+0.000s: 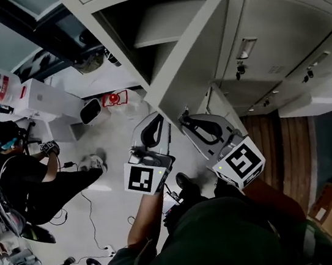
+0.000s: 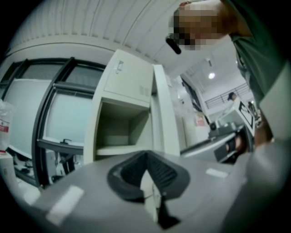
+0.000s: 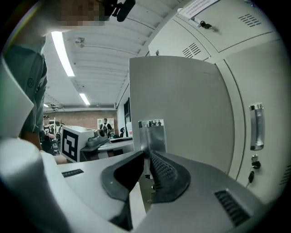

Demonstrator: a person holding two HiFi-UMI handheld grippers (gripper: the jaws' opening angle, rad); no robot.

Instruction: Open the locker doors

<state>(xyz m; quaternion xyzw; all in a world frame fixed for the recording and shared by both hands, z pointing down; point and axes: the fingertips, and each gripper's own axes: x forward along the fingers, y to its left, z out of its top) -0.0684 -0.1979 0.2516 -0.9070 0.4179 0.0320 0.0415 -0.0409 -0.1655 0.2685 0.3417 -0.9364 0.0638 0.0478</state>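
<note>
The right gripper's (image 3: 146, 155) jaws were drawn together on the thin free edge of the locker door (image 3: 182, 104), just under its metal latch plate (image 3: 152, 132). The left gripper (image 2: 146, 154) was pinched shut on what appeared to be the same edge. The door stood swung open, and the compartment (image 2: 120, 123) with its shelf (image 2: 119, 149) was exposed beside it. Closed lockers (image 3: 259, 77), one with a handle (image 3: 257, 127), were seen alongside. Beyond, a pale floor (image 1: 124, 184) strewn with cables (image 1: 91, 214) was occupied by a seated person (image 1: 31, 180), with a white box (image 1: 47, 100) nearby and dark-framed windows (image 2: 63, 113) behind.
</note>
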